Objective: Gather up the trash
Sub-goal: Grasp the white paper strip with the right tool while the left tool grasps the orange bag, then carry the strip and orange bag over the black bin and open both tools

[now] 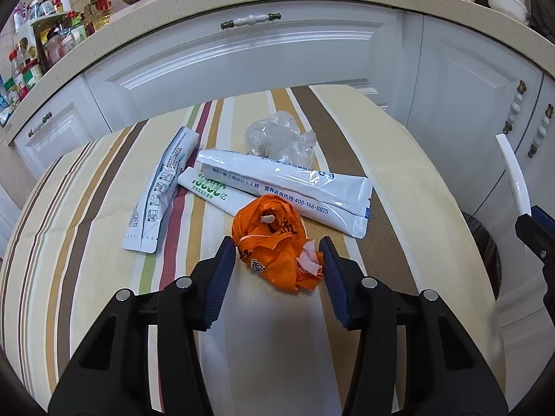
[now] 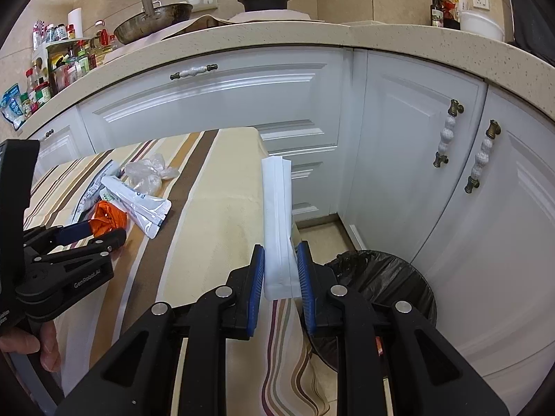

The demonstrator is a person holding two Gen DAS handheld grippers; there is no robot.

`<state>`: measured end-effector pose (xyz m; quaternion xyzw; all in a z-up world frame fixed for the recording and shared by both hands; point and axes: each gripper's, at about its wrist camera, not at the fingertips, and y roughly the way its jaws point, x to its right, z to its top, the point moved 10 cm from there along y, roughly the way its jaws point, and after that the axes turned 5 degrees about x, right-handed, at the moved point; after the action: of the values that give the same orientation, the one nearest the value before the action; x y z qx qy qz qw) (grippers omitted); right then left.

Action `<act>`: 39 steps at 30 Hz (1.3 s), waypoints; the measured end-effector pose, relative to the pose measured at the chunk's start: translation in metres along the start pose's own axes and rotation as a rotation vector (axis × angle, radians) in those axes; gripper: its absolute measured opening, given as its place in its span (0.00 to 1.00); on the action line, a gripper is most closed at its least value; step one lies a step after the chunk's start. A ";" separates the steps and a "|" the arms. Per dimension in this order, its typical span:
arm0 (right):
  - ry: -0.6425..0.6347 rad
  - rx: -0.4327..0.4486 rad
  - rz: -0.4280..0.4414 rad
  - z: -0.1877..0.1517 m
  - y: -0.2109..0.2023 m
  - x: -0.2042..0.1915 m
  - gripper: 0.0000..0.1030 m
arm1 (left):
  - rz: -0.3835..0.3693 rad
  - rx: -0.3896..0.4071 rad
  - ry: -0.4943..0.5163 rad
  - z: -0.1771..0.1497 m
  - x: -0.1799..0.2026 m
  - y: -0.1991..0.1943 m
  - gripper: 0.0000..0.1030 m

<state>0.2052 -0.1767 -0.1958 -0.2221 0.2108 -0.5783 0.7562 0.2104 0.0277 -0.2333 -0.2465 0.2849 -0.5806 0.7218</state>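
The left gripper (image 1: 275, 254) sits low over a striped cloth (image 1: 86, 208) that covers the counter. Its jaws are spread wide. A crumpled orange bag (image 1: 274, 242) lies on the cloth between the two jaws. The blue pads are just beside the bag on each side, and I cannot tell if they touch it.

The right gripper (image 2: 279, 270) is off to the right, at the edge of the cloth. Its jaws are pinching a white packet (image 2: 277, 228). The packet stands upright and sticks up past the blue pads. In the left view only the top of that packet shows, far on the right side.

Down on the floor, just right of the right gripper, sits a bin (image 2: 385, 277) with a black bag inside it. It is near the packet but lower down.

Past the orange bag lie more bits of trash on the cloth. Two long white sachets (image 1: 291, 187) lie one on top of the other, touching the orange bag. Another sachet (image 1: 159, 190) lies to their left, at a slant. Behind them is a ball of clear plastic (image 1: 281, 138), touching the top sachet.

Farther back are white cupboards (image 1: 242, 55) with a stone top. A wok (image 2: 152, 22), a black pot (image 2: 265, 0) and many bottles (image 2: 59, 59) stand up there.
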 end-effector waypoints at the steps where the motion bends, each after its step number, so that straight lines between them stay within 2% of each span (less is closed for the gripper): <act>1: 0.002 0.003 -0.002 0.000 -0.001 0.001 0.20 | 0.001 0.005 0.004 0.000 0.000 -0.001 0.46; 5: 0.001 0.017 -0.018 0.000 -0.005 0.004 0.20 | 0.004 0.028 0.016 -0.001 -0.001 -0.008 0.45; 9: 0.006 0.042 -0.046 0.003 -0.013 0.010 0.20 | 0.014 0.086 0.043 0.006 0.001 -0.027 0.45; 13: 0.012 0.074 -0.086 0.007 -0.025 0.022 0.20 | -0.014 0.145 0.060 0.017 0.013 -0.050 0.45; 18: 0.023 0.110 -0.152 0.012 -0.041 0.045 0.20 | -0.083 0.218 0.099 0.033 0.051 -0.074 0.45; 25: 0.064 0.145 -0.256 0.014 -0.059 0.094 0.20 | -0.197 0.252 0.160 0.043 0.125 -0.081 0.45; 31: 0.101 0.149 -0.331 0.009 -0.060 0.135 0.20 | -0.239 0.251 0.215 0.045 0.180 -0.072 0.45; 39: 0.124 0.140 -0.368 -0.001 -0.053 0.166 0.20 | -0.260 0.222 0.254 0.043 0.223 -0.052 0.45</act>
<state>0.2039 -0.3493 -0.1760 -0.1676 0.1722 -0.7325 0.6370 0.2406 -0.1997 -0.1948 -0.1248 0.2737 -0.7231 0.6218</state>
